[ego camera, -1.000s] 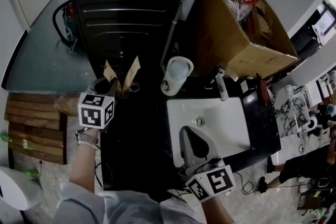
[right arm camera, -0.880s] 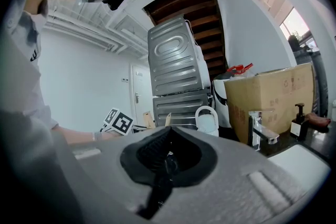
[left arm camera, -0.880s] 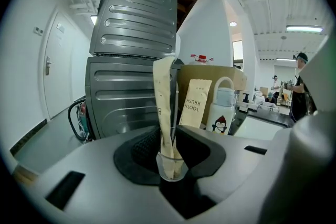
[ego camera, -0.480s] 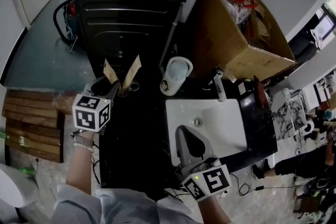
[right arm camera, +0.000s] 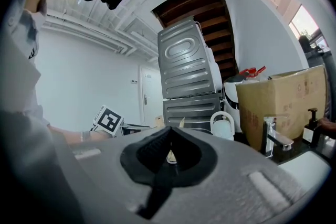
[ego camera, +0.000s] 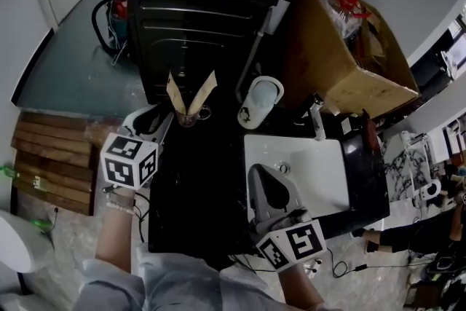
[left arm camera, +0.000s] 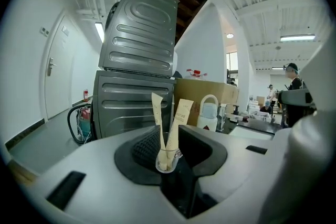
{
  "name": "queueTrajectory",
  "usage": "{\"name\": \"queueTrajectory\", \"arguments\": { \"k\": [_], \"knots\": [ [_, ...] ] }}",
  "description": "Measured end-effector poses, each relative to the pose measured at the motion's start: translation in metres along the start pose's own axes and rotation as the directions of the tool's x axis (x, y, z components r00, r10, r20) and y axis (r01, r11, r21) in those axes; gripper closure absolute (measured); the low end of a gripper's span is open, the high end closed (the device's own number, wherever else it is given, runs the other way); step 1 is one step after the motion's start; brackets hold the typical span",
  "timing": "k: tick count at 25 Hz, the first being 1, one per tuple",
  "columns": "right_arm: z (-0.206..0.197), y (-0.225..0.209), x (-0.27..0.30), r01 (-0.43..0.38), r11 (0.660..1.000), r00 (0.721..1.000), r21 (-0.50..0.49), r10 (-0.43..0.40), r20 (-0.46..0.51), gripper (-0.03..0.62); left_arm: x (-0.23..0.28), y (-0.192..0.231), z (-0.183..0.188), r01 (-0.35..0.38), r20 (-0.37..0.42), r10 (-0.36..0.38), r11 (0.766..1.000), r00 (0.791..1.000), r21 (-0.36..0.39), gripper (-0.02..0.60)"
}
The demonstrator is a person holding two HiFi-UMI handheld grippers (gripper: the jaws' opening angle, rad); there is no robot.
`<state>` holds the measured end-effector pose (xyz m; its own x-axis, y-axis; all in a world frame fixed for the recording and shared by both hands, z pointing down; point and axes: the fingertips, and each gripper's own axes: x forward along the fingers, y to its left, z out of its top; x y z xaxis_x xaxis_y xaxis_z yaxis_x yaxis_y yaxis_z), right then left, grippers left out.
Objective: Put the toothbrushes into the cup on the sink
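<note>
A small clear cup [ego camera: 188,118] stands on the black counter left of the sink. Two tan paper-wrapped toothbrushes [ego camera: 175,92] [ego camera: 205,87] lean apart in it like a V. My left gripper [ego camera: 162,120] is just left of the cup. Its jaws stand wide, are closing slightly, and grip nothing. In the left gripper view the cup [left arm camera: 167,161] and toothbrushes [left arm camera: 178,120] show just beyond the jaws of my left gripper [left arm camera: 170,139], untouched by the pads. My right gripper [ego camera: 266,189] hovers shut and empty over the sink's near left corner, as the right gripper view [right arm camera: 169,152] also shows.
The white sink [ego camera: 320,171] has a faucet [ego camera: 317,121] at its back. A white jug [ego camera: 260,102] stands right of the cup. A cardboard box [ego camera: 349,54] and stacked grey machines [ego camera: 196,4] fill the back. A wooden pallet [ego camera: 51,156] lies at the left.
My left gripper's jaws have come open off the left toothbrush, and the gripper has drawn back a little from the cup. Both toothbrushes stay in the cup. The right gripper has held still.
</note>
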<state>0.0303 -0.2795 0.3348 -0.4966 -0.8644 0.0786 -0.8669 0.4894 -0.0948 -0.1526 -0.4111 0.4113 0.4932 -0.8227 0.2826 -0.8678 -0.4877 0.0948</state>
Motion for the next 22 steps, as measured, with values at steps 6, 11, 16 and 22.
{"name": "queueTrajectory", "arguments": {
  "k": [6,11,16,22],
  "knots": [
    [0.005,0.014,0.002,-0.037,0.999,0.999,-0.006,0.037,0.015,0.595,-0.036,-0.011,0.003,0.010,0.055,-0.008,0.999,0.998,-0.043,0.543],
    [0.013,0.025,0.001,-0.048,0.999,0.998,-0.009,0.048,0.037,0.595,-0.068,-0.020,0.014,-0.019,0.095,0.021,0.999,0.995,-0.026,0.575],
    [0.020,0.031,-0.004,-0.039,0.999,0.998,-0.010,0.040,0.058,0.595,-0.098,-0.030,0.029,-0.067,0.119,0.063,0.997,0.991,0.026,0.577],
    [0.023,0.041,-0.010,-0.021,1.000,0.997,-0.009,0.021,0.073,0.595,-0.124,-0.043,0.032,-0.047,0.126,0.043,0.999,0.991,0.023,0.577]
  ]
}}
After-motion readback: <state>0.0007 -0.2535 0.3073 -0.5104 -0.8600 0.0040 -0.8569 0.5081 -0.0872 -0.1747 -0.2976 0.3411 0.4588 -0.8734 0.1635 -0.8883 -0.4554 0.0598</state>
